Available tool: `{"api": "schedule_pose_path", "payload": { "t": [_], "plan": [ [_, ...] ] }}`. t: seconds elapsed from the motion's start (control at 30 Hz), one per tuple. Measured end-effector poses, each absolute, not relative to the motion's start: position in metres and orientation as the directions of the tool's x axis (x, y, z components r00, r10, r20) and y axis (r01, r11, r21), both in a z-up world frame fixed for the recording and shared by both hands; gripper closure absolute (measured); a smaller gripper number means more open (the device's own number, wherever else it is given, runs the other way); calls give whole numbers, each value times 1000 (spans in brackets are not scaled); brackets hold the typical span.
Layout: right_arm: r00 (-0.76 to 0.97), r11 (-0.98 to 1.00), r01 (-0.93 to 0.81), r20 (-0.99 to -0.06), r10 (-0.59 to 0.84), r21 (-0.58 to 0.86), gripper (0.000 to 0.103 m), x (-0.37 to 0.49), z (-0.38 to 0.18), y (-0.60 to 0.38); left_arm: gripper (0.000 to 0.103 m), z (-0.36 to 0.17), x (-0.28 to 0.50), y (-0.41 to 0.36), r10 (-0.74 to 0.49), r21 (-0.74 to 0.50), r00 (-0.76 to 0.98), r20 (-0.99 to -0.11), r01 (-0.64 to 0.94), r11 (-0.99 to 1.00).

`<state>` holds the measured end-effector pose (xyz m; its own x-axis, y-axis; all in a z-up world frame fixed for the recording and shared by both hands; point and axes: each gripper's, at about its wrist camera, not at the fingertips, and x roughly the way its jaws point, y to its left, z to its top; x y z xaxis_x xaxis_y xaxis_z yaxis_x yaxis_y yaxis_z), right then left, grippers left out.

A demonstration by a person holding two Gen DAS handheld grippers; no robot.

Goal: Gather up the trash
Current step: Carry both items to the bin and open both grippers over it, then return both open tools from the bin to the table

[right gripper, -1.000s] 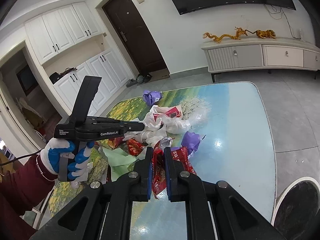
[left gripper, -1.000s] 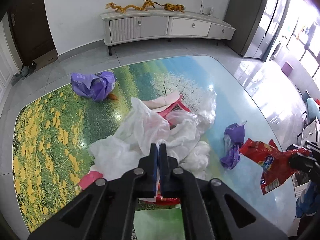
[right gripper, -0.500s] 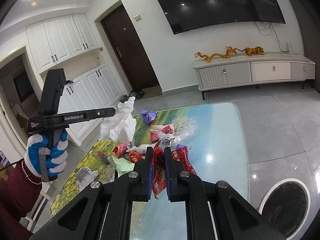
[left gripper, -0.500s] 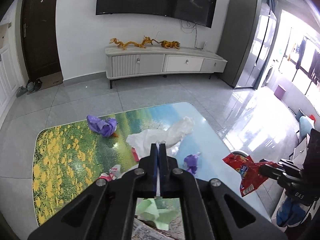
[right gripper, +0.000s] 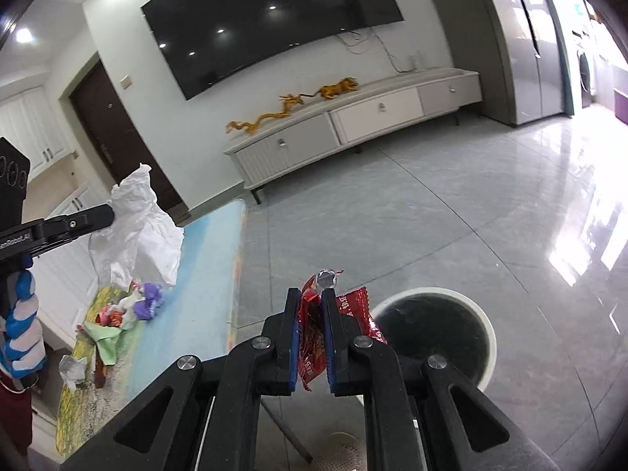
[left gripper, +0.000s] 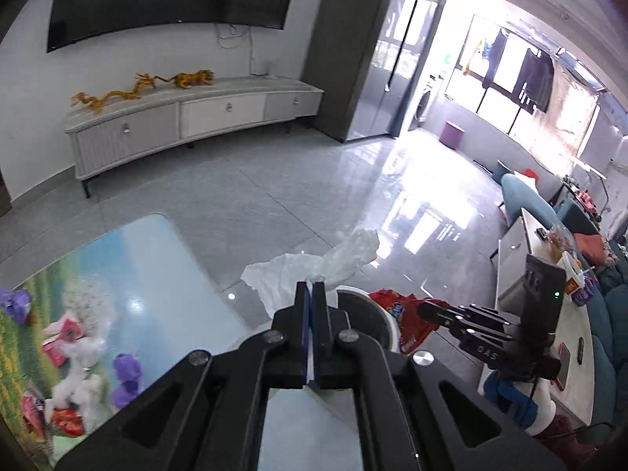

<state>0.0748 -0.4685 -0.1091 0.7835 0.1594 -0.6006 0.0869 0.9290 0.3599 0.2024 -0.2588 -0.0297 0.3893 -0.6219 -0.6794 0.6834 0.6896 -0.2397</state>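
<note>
Red wrapper (right gripper: 314,337) is clamped in right gripper (right gripper: 309,298), white bag (left gripper: 310,271) pinched in left gripper (left gripper: 310,290); both are held near the bin (right gripper: 486,333) (beside table (right gripper: 204,314)). Step: carry-to-bin. Next: centring over the rim, then release.

Your left gripper (left gripper: 311,294) hides most of the bin (left gripper: 365,324). The words on the red wrapper (right gripper: 314,337) are too small to read.

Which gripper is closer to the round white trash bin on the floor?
Right. The right gripper holds its red wrapper beside the round white trash bin; the left gripper hangs back over the table.
</note>
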Motion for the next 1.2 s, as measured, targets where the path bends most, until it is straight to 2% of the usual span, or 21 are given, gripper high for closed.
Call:
{"api": "schedule_pose_path", "payload": {
  "t": [0.27, 0.37, 0.43, 0.47, 0.53, 0.57, 0.6, 0.67, 0.9, 1.2],
  "plan": [
    [730, 898, 215, -674, 112, 383, 92, 88, -161, -519, 102, -98, 213, -362, -638, -352, 199, -744, 695, 627],
    [711, 887, 246, -695, 109, 391, 88, 93, -179, -532, 100, -120, 223, -382, -636, -384, 158, -756, 680, 625],
    [695, 884, 265, -712, 101, 385, 78, 99, -192, -540, 99, -133, 228, -392, -638, -409, 125, -760, 671, 618],
    [688, 880, 274, -718, 102, 388, 77, 104, -197, -541, 96, -139, 229, -395, -638, -419, 111, -762, 668, 616],
    [672, 878, 294, -735, 91, 377, 73, 110, -207, -546, 83, -147, 233, -402, -640, -439, 87, -763, 657, 613],
    [664, 878, 302, -742, 87, 373, 72, 112, -211, -548, 70, -150, 234, -402, -640, -446, 83, -764, 649, 616],
    [658, 876, 310, -749, 84, 370, 69, 114, -214, -549, 63, -151, 236, -404, -641, -451, 85, -763, 642, 620],
    [653, 875, 318, -753, 77, 366, 66, 113, -215, -550, 63, -151, 237, -399, -646, -460, 85, -758, 634, 622],
    [670, 890, 302, -740, 56, 341, 65, 101, -189, -537, 63, -124, 226, -371, -652, -412, 172, -739, 650, 639],
    [777, 918, 239, -629, 14, 316, 65, 62, -109, -505, 63, -70, 192, -293, -635, -326, 351, -688, 633, 703]
  ]
}}
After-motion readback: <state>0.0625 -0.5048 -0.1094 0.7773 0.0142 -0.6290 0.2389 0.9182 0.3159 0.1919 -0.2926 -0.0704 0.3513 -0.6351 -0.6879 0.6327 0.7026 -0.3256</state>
